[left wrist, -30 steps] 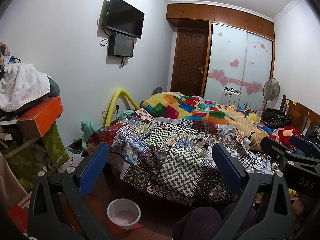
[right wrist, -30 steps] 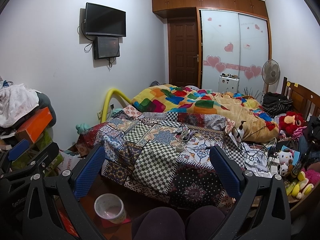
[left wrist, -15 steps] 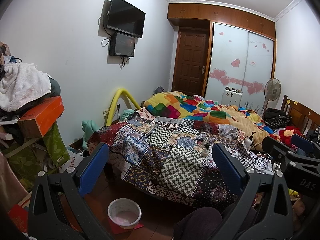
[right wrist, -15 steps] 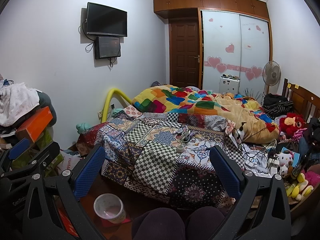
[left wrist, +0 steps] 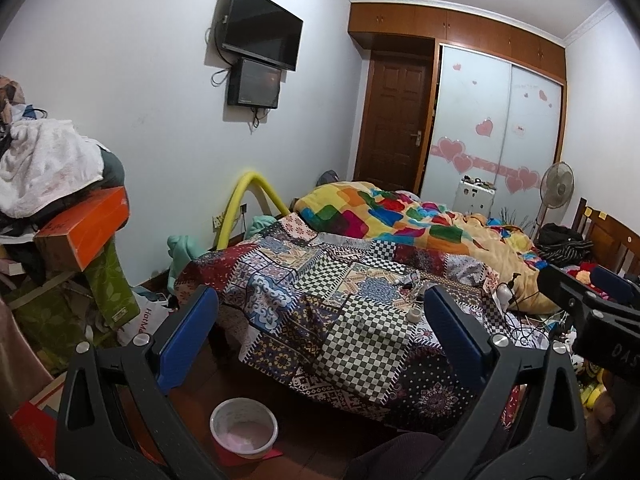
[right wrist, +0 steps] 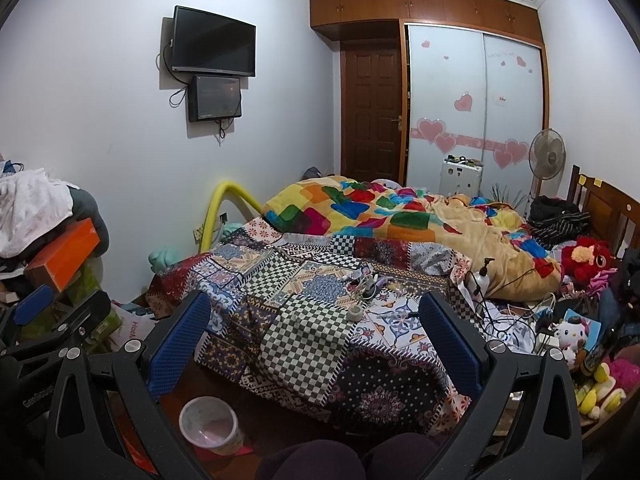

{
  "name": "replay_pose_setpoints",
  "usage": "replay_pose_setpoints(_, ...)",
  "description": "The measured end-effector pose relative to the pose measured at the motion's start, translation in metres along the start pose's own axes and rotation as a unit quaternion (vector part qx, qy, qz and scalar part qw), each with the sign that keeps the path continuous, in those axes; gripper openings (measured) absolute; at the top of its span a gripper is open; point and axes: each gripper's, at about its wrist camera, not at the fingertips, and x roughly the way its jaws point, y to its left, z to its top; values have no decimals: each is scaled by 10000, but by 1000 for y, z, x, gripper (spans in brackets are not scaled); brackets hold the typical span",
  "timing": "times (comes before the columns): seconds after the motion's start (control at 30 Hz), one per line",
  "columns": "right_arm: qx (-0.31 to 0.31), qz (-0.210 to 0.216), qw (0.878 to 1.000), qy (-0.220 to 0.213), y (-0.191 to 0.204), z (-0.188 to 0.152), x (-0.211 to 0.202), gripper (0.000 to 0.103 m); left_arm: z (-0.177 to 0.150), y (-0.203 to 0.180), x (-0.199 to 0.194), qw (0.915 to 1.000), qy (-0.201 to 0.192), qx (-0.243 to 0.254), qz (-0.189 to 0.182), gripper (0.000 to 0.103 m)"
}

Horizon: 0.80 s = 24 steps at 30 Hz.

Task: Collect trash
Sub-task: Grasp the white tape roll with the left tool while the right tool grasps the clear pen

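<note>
Both grippers wide apart; round plastic bin (left wrist: pixel 244 427) on floor.

Right claw (right wrist: pixel 316 344) open, empty; bin (right wrist: pixel 208 426) on floor beside bed (right wrist: pixel 320 292).

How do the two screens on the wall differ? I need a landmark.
The upper TV is wider and flatter, and it overhangs the lower monitor on both sides. The lower monitor looks boxier and nearer to square, with a cable dangling beneath it. Both are black, dark-screened and mounted on the white wall.
</note>
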Motion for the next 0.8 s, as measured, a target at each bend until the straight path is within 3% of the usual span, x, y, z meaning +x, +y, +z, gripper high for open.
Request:
replay_pose_setpoints(0.33,90,36,9998,159,-33,20,56,103,16,-27,73,9981,564,-218,66,103)
replay_pose_setpoints(0.8,43,-254,9974,675,-87,28,173,103,9,-76,233,9861,1572,-376,-384,103)
